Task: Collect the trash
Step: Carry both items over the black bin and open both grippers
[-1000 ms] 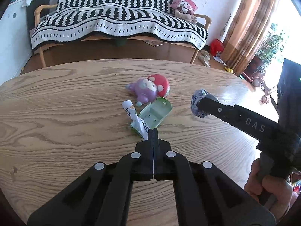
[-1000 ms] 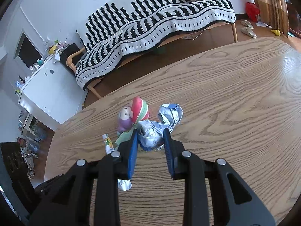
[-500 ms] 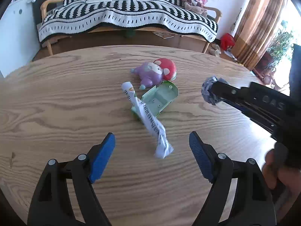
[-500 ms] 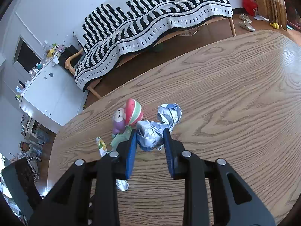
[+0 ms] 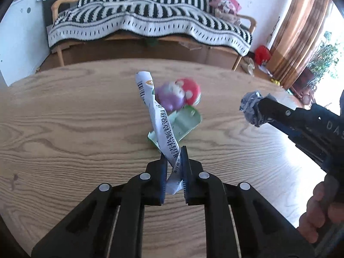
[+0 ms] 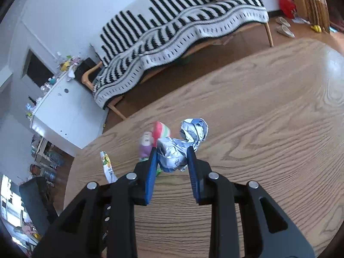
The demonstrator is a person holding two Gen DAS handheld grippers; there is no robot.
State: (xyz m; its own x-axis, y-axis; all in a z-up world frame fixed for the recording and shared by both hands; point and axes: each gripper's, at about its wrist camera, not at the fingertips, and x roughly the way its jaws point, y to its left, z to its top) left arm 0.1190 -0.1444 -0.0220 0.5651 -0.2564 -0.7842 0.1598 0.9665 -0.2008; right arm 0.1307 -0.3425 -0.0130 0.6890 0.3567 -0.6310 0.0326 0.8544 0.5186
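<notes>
Our left gripper (image 5: 173, 161) pinches a long white wrapper (image 5: 158, 118) with black writing, lifted above the table (image 5: 64, 129). Our right gripper (image 6: 172, 161) squeezes a shiny crumpled ball (image 6: 172, 155). Only the left view shows the green tray (image 5: 185, 122).

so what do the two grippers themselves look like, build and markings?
Both are the same design: matte black plastic linkage arms with triangular cut-outs and round silver pivot pins. The left gripper and right gripper have ribbed blue pads lining their fingers. The right one's side bears white letters "DAS". A bare hand holds its handle; no cables or sleeve visible.
</notes>
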